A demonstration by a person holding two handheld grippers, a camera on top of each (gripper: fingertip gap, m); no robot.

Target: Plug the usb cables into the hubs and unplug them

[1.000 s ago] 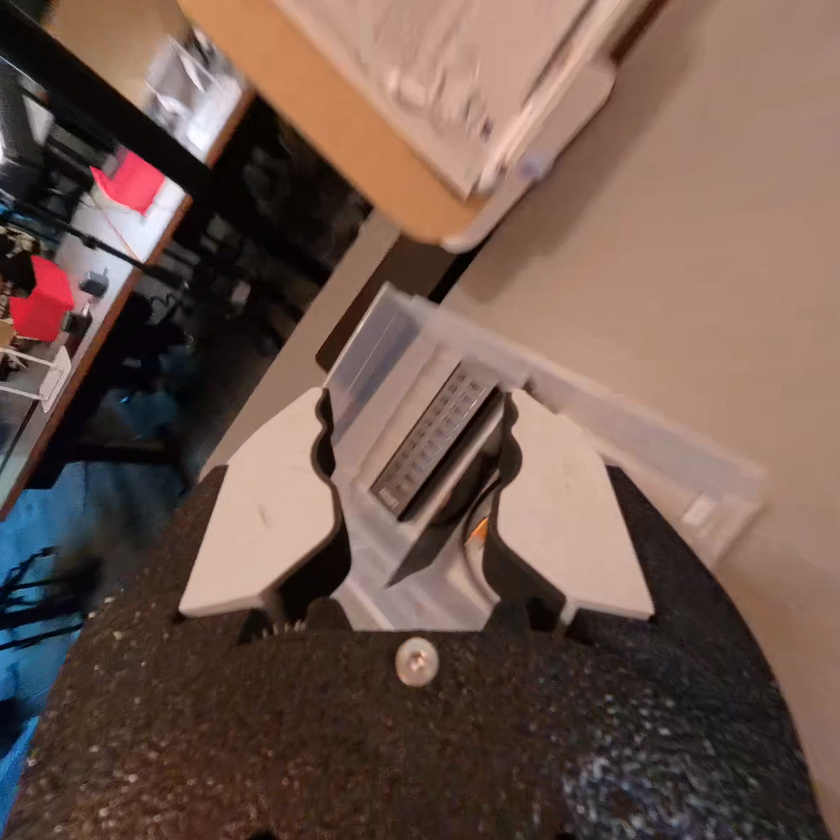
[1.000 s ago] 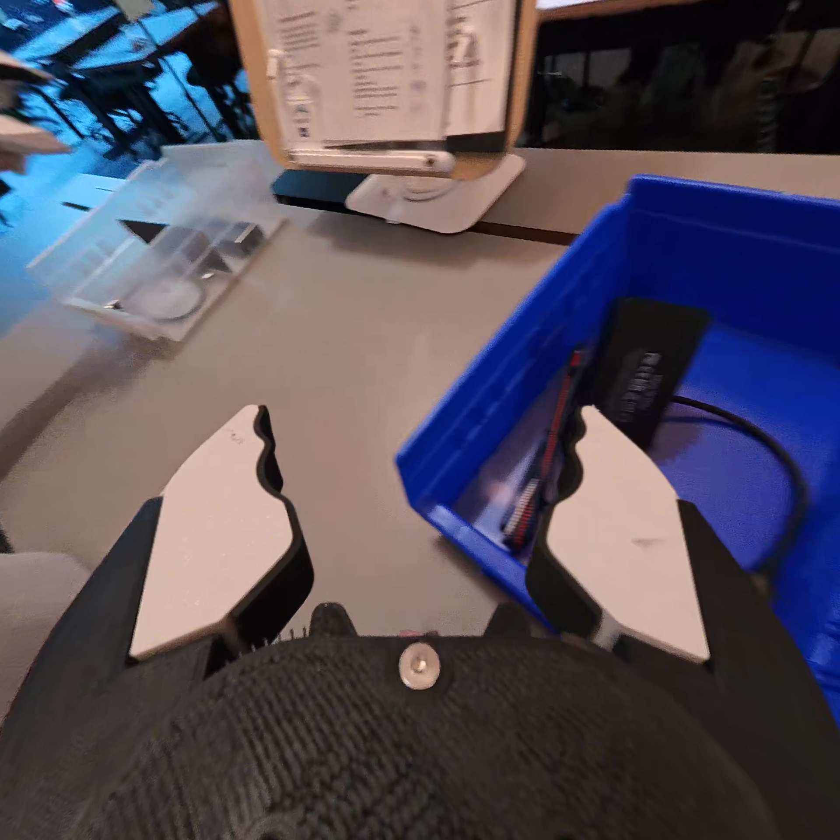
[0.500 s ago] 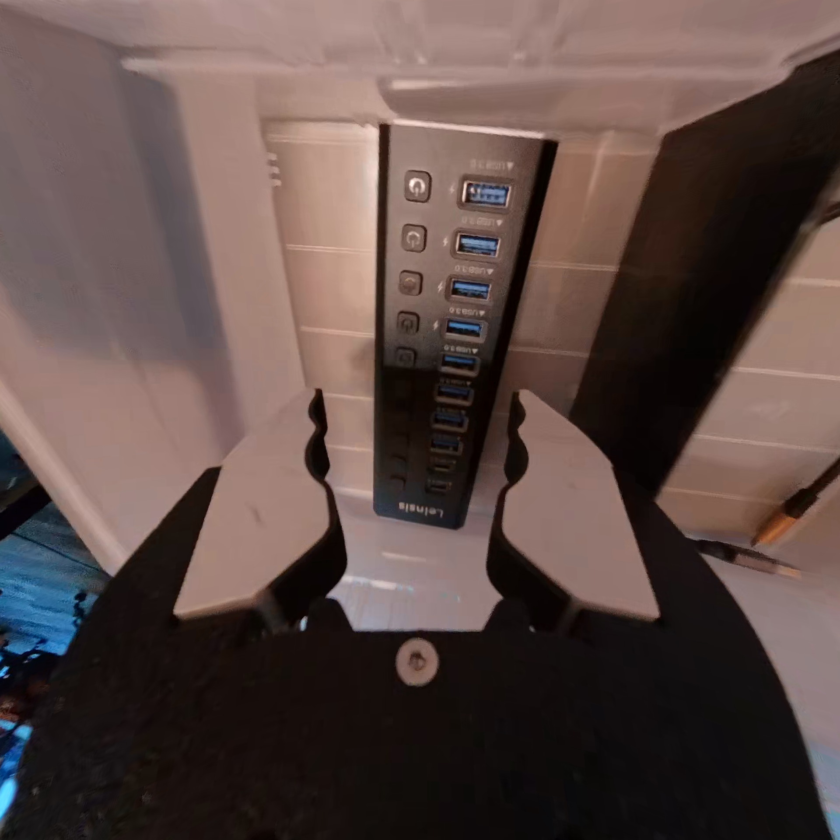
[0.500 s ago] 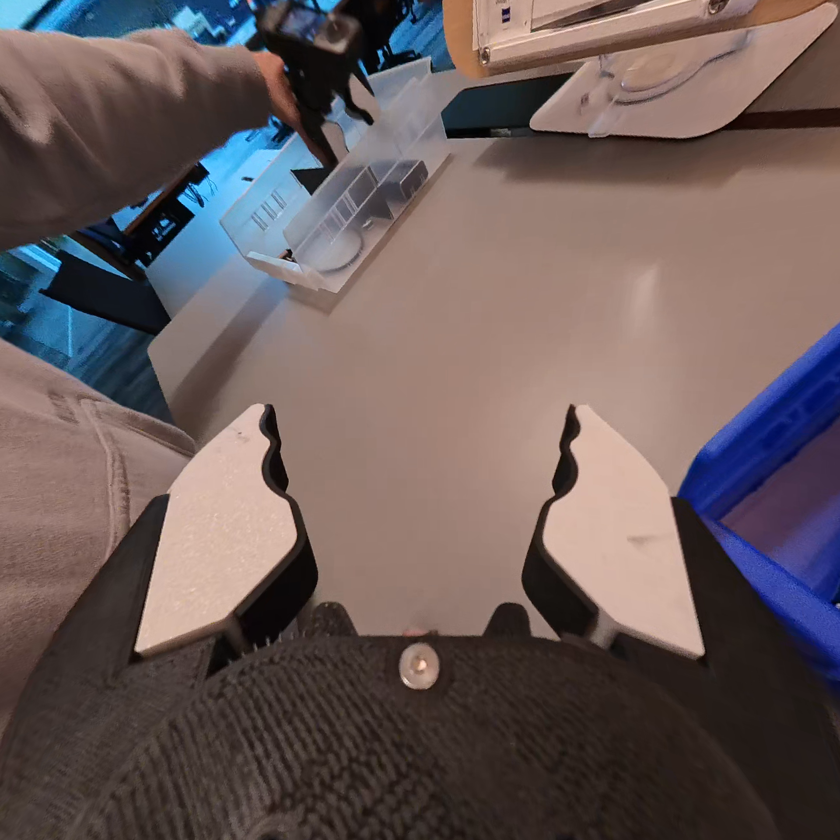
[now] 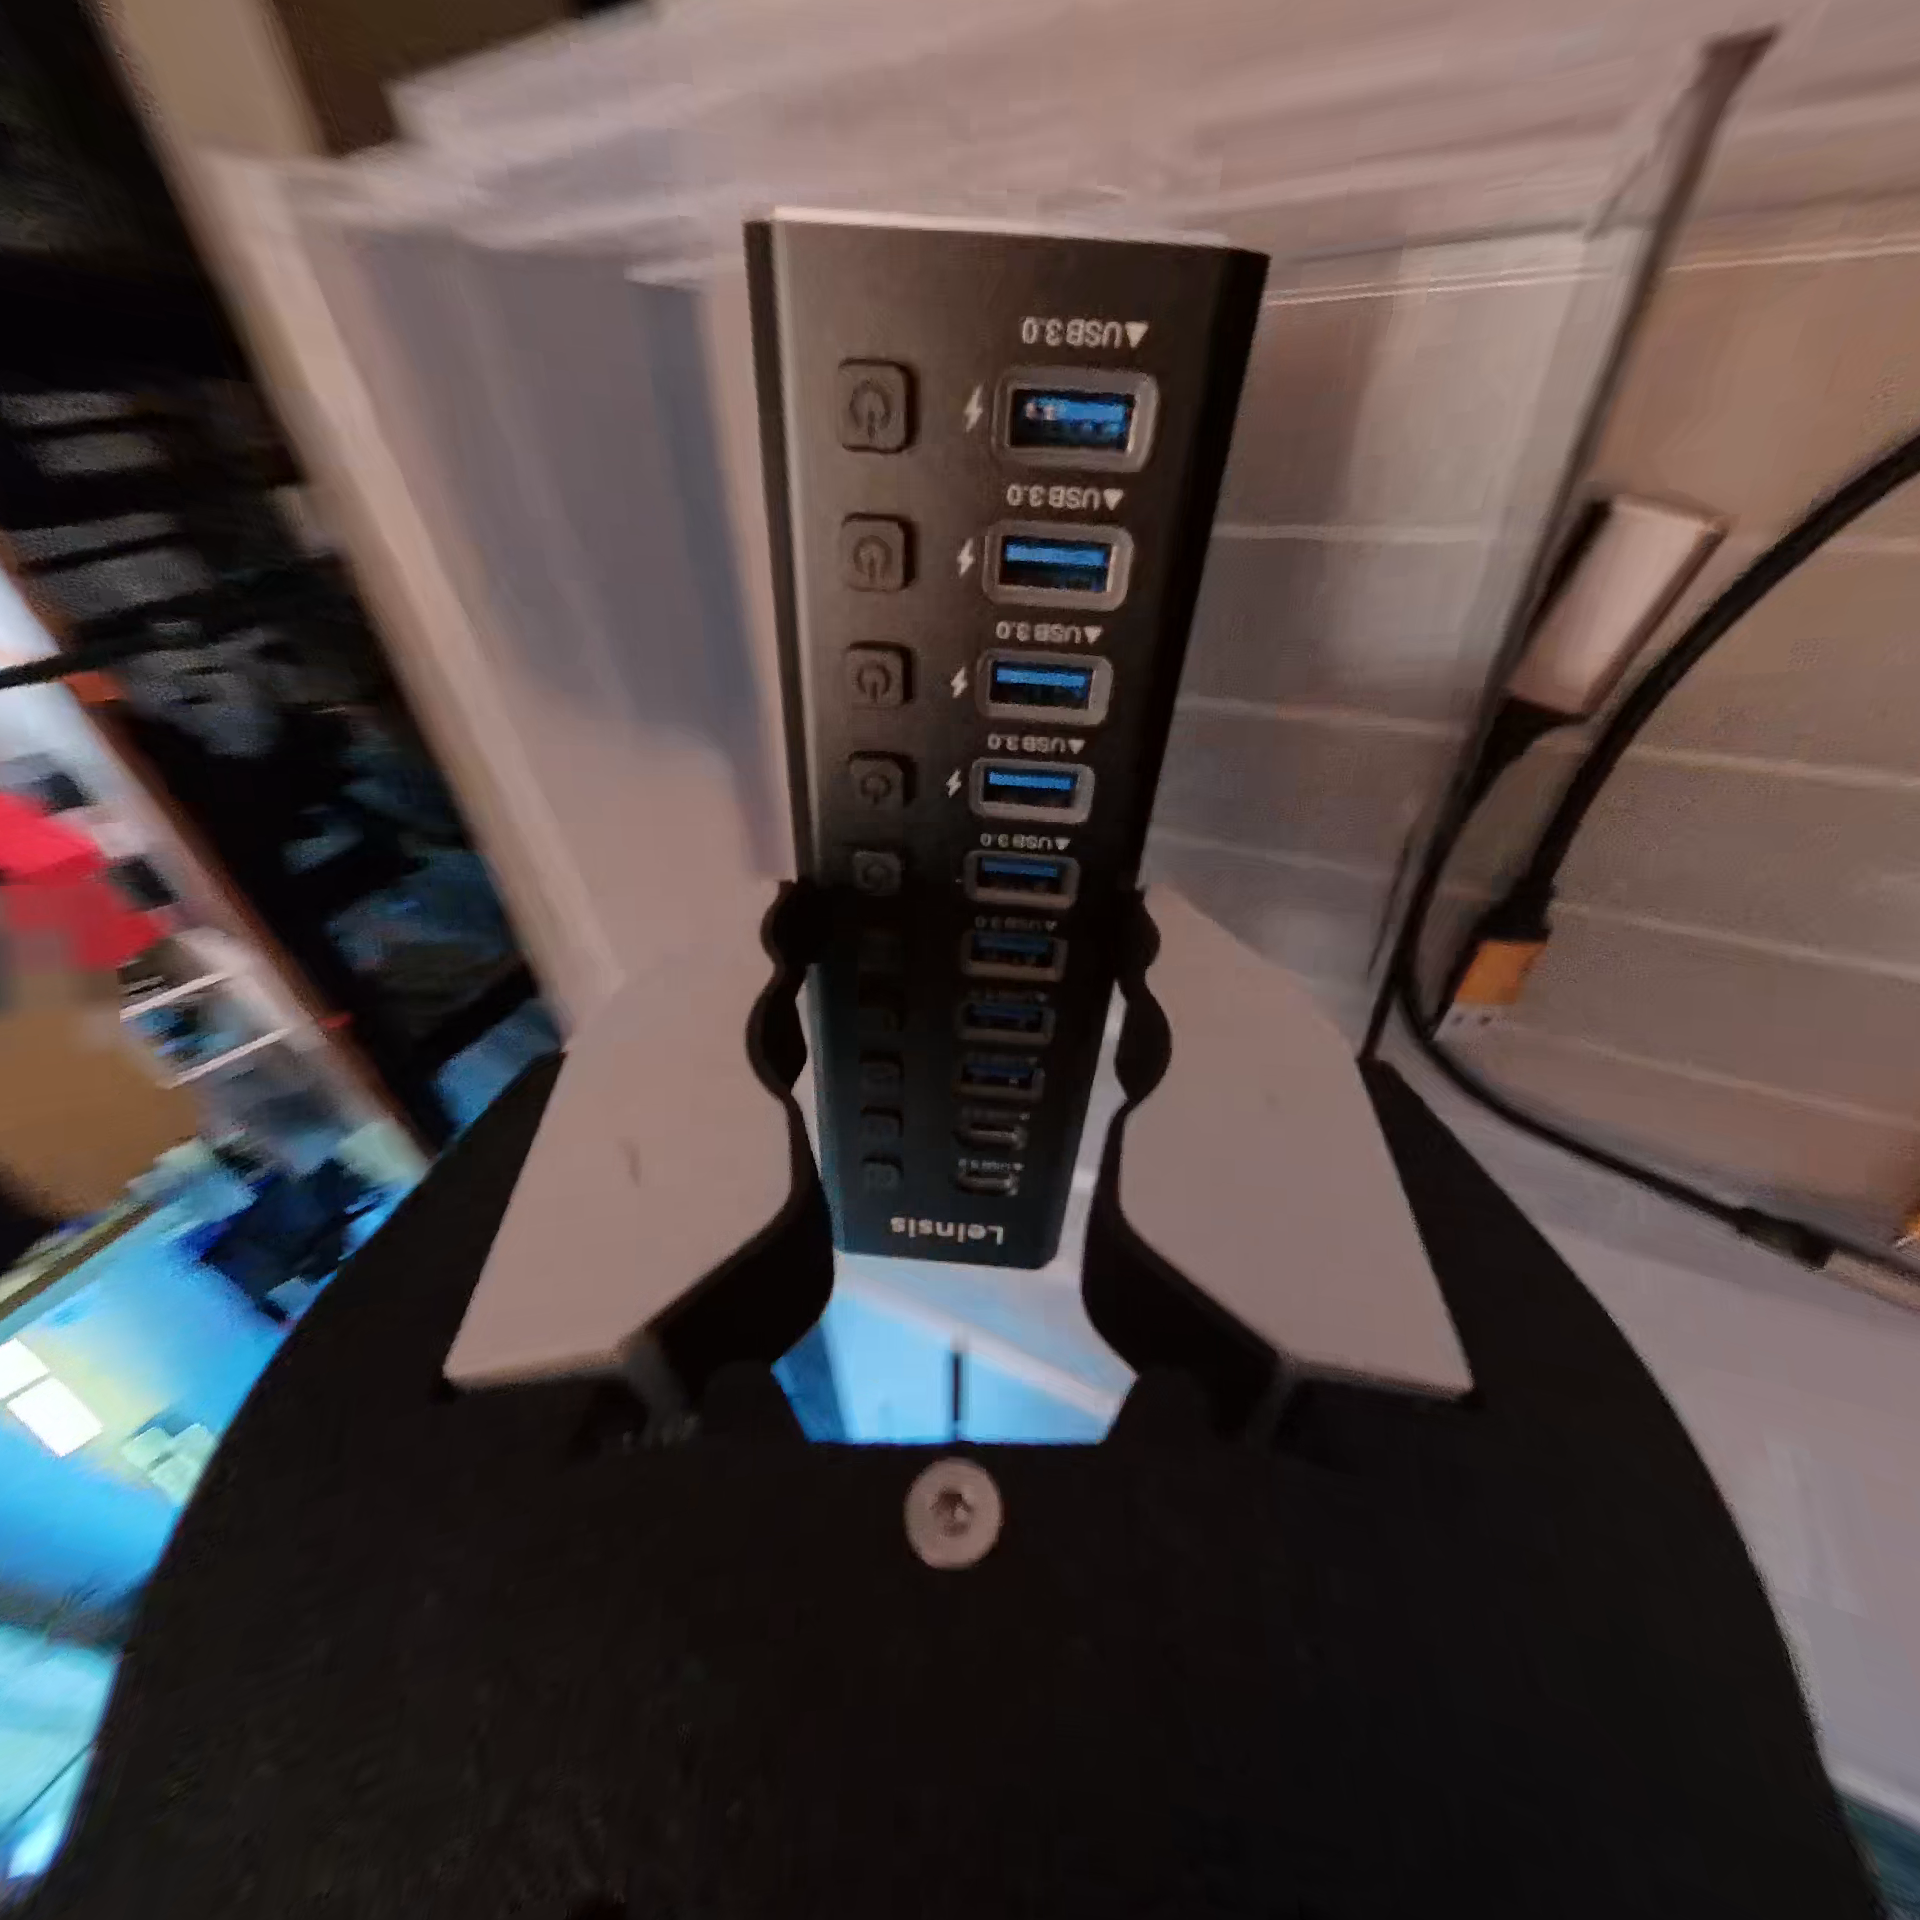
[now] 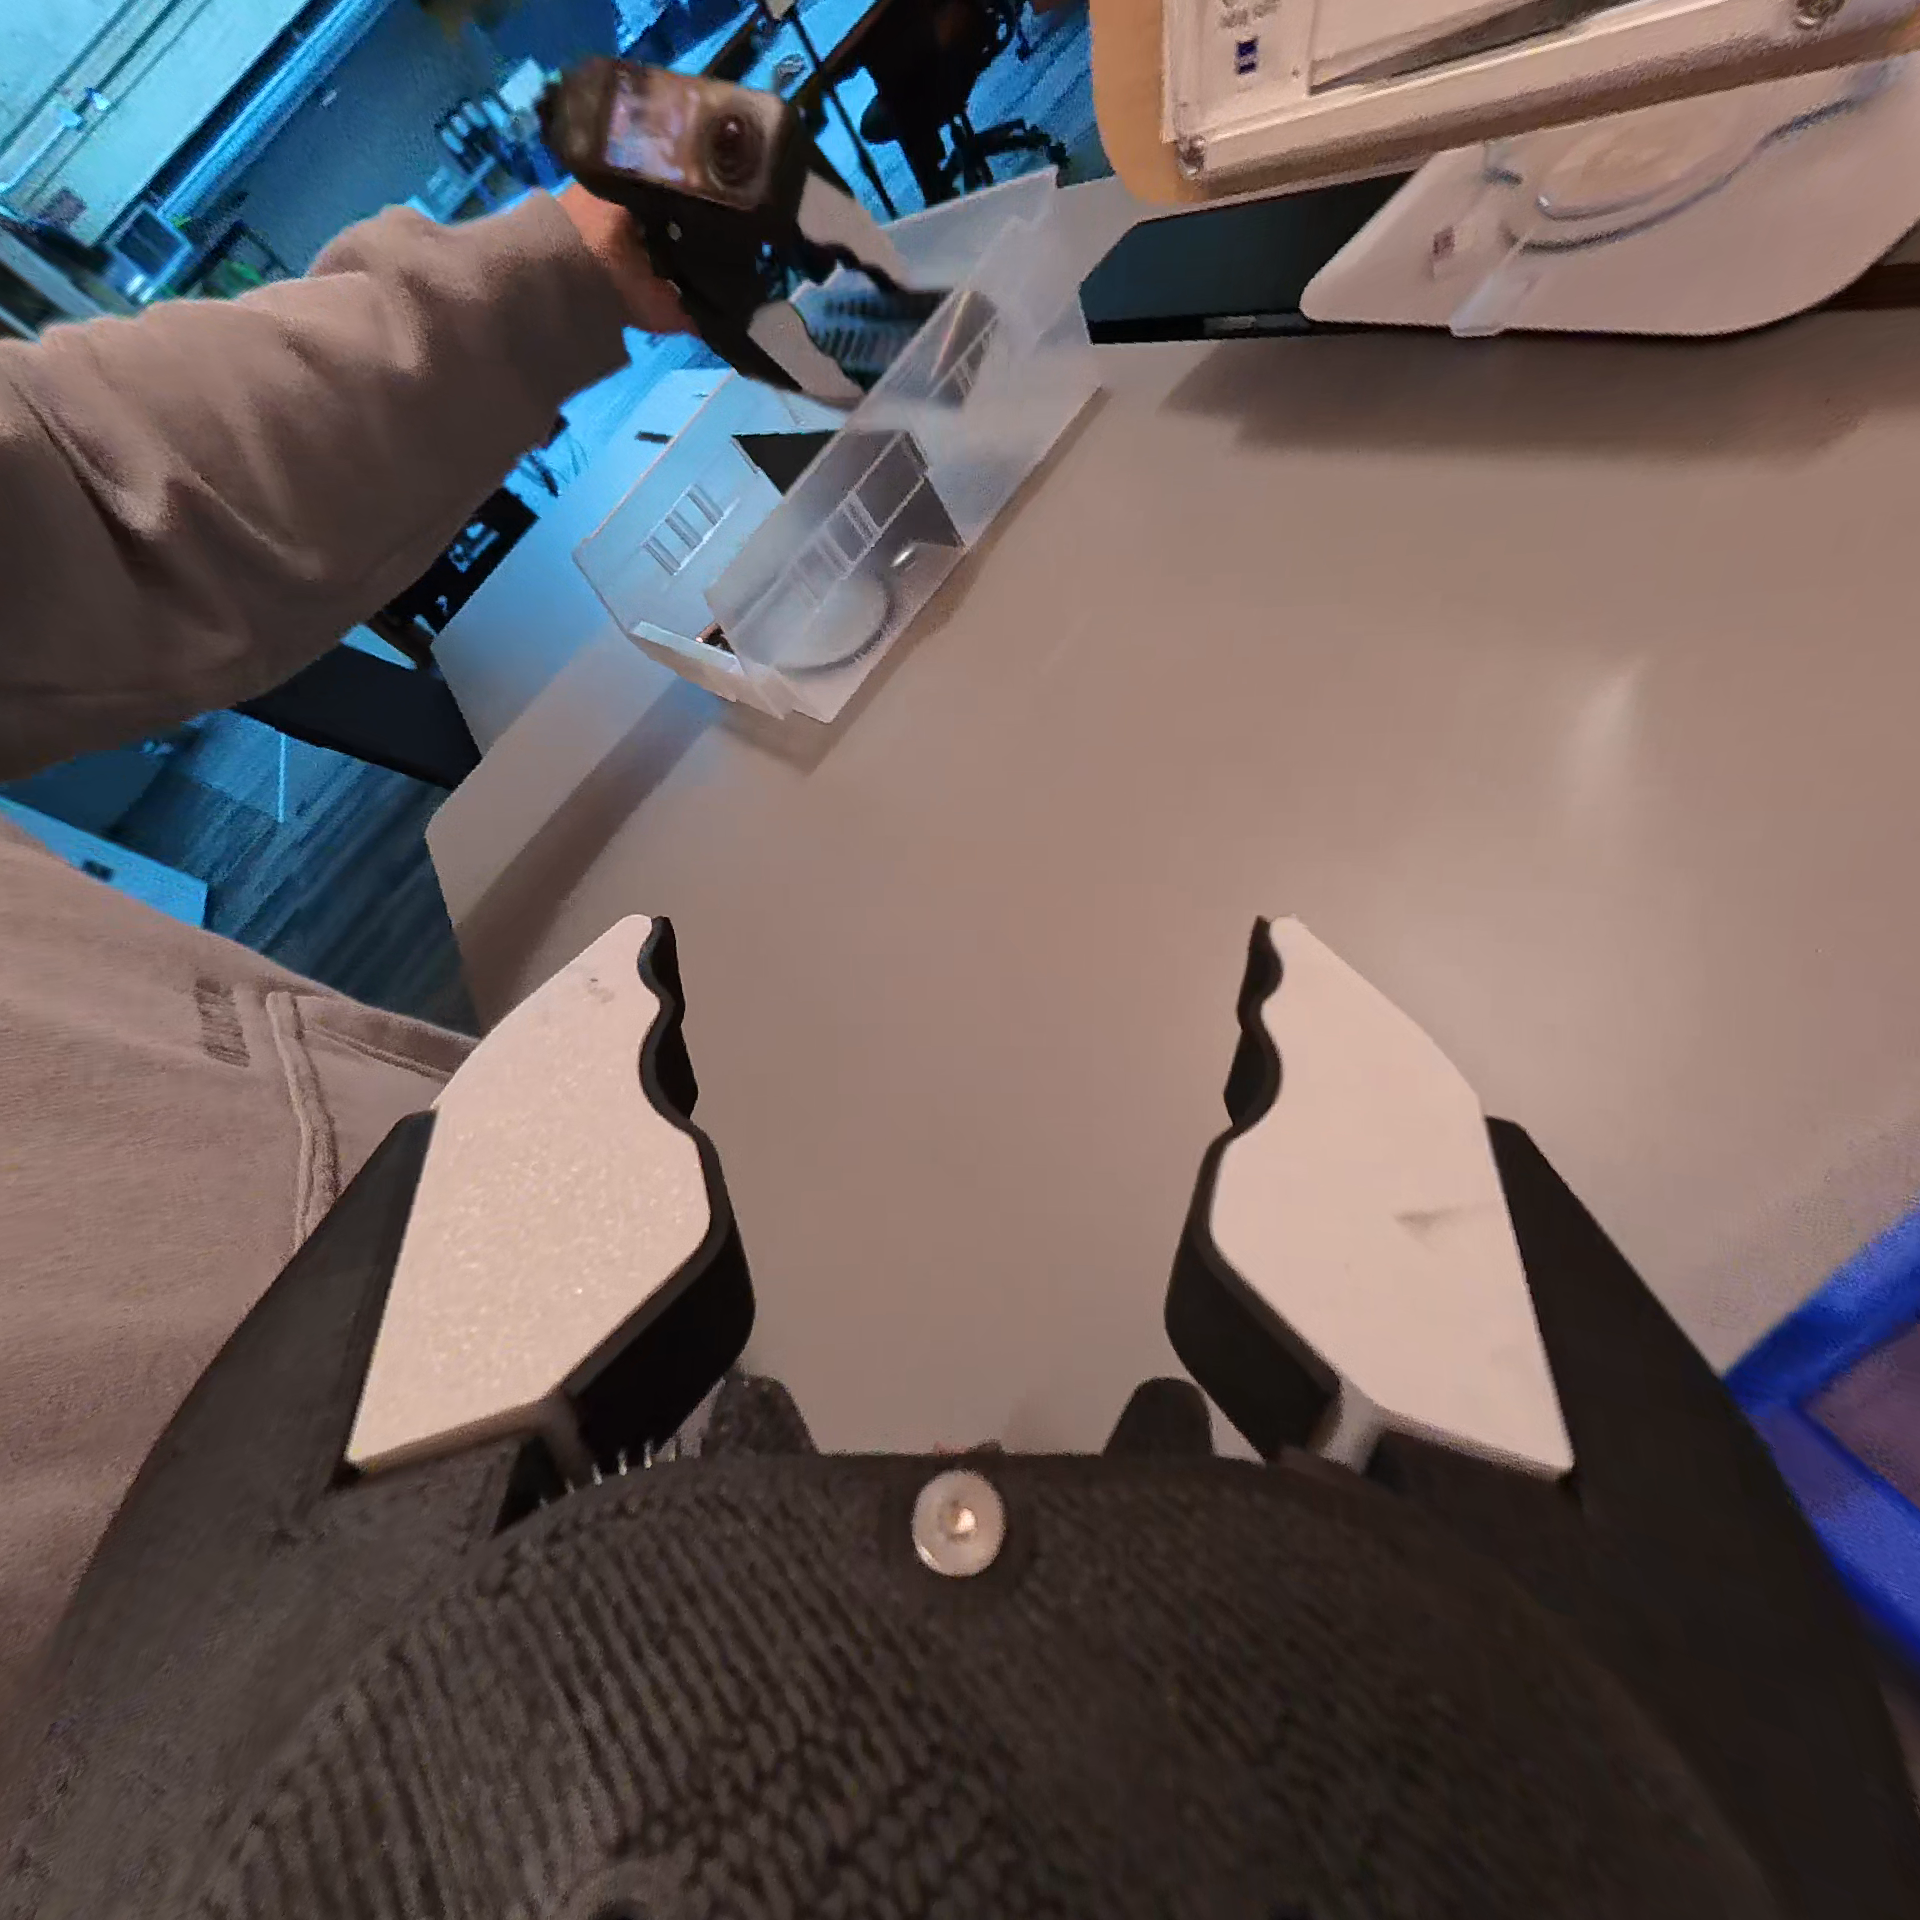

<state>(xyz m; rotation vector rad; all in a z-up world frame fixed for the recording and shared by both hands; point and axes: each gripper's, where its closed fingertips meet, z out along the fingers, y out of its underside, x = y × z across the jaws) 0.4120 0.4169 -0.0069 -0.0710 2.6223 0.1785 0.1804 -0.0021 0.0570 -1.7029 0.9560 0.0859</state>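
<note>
Setting: grey table [image 6: 1351,727] in a workshop-ish room, bluish clutter behind, pretty blurry
Hub: black hub [image 5: 997,665] lying in a clear box [image 5: 1351,166], between the left gripper's fingers
Hub look: long slim bar, row of blue ports down one side, round buttons beside them, all ports empty as far as I can see
Left gripper: left gripper [image 5: 954,914] is narrowed around the hub's lower half, jaw edges look like they touch both sides, so I'd call it gripped
Why: my guess is it's pinning or lifting the hub so a plug can be pushed in without it sliding
Cable: black cable [image 5: 1538,831] with an orange plug curls just right of the hub, in the same box
Right gripper: right gripper [image 6: 961,935] spread wide, holding nothing, hovering over bare table
Bin: blue bin [image 6: 1829,1382] corner at right
</note>
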